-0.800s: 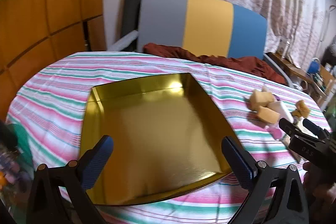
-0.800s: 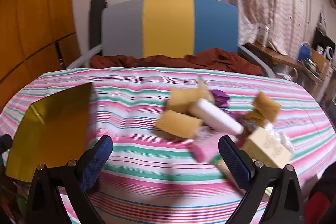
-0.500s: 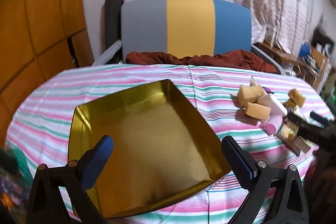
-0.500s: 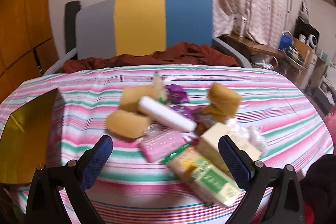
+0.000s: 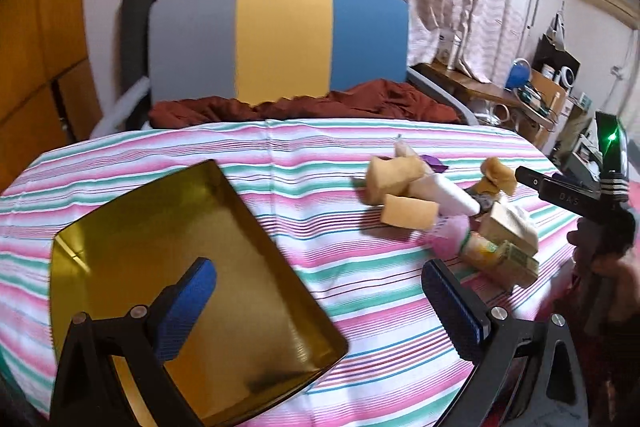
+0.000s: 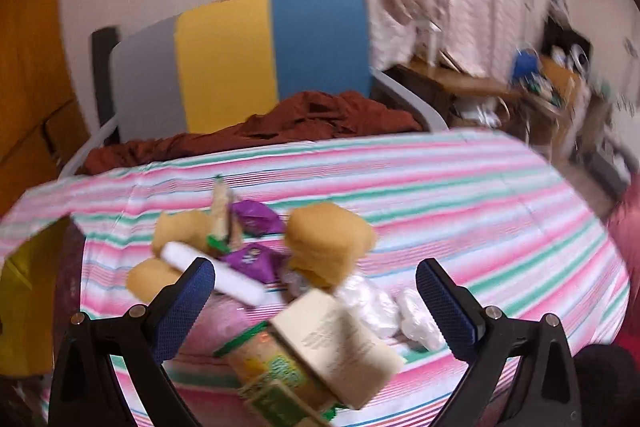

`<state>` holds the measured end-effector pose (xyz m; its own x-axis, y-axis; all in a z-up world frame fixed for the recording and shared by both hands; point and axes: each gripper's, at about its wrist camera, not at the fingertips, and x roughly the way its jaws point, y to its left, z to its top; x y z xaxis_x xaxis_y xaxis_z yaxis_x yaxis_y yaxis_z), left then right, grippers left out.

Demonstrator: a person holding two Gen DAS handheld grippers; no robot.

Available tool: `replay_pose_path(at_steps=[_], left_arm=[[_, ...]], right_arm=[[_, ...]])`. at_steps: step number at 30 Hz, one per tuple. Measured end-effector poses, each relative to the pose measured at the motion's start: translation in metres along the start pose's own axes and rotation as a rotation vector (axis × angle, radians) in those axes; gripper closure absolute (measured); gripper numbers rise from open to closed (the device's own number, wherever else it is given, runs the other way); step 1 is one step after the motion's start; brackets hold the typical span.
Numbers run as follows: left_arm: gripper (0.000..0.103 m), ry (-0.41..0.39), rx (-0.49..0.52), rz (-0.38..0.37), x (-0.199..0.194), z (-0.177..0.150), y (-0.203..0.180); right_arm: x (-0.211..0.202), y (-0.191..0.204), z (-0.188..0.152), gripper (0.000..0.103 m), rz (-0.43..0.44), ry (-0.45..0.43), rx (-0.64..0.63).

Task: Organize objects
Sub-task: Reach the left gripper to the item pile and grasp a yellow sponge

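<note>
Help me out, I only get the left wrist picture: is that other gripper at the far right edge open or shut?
Observer: Open. The right wrist view shows the right gripper with its jaws wide apart, holding nothing.
Operator: What lies behind the cream box?
Observer: Two white plastic-wrapped bundles lie on the cloth just right of the cream box.
Operator: I glimpse a bit of purple. What is it?
Observer: Two purple packets, lying in the middle of the pile between the tan buns.
</note>
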<state>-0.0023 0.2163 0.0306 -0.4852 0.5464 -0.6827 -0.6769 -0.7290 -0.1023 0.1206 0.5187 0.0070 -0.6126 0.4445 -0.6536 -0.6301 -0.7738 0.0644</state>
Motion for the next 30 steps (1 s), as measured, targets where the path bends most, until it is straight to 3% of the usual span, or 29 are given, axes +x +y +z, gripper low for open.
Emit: replay_pose_path(at_steps=[4, 10, 19, 23, 28, 29, 30], left_arm=[[0.0, 0.032, 0.016, -0.045, 0.016, 0.013, -0.017], [0.0, 0.115, 0.055, -0.107, 0.056, 0.034, -0.048], [0.0, 0.251, 0.175, -0.08, 0.137, 0.043, -0.09], [0.0, 0.288, 0.194, -0.054, 0.169, 0.046, -0.094], [0.0, 0.325, 0.159, -0.088, 0.197, 0.05, -0.094], [0.007, 0.329, 0.147, -0.092, 0.201, 0.05, -0.094], [0.026, 0.335, 0.135, -0.094, 0.206, 0.049, -0.091]], right_arm=[[0.006, -0.029, -0.001, 0.0, 0.038, 0.026, 0.161], [0.003, -0.034, 0.0, 0.0, 0.055, 0.011, 0.181], [0.001, -0.065, 0.0, 0.0, 0.078, 0.001, 0.323], [0.002, -0.066, 0.0, 0.0, 0.088, 0.016, 0.325], [0.003, -0.058, 0.002, 0.0, 0.092, 0.023, 0.286], [0.004, -0.057, 0.002, 0.0, 0.092, 0.025, 0.279], [0.004, -0.055, 0.002, 0.0, 0.094, 0.026, 0.268]])
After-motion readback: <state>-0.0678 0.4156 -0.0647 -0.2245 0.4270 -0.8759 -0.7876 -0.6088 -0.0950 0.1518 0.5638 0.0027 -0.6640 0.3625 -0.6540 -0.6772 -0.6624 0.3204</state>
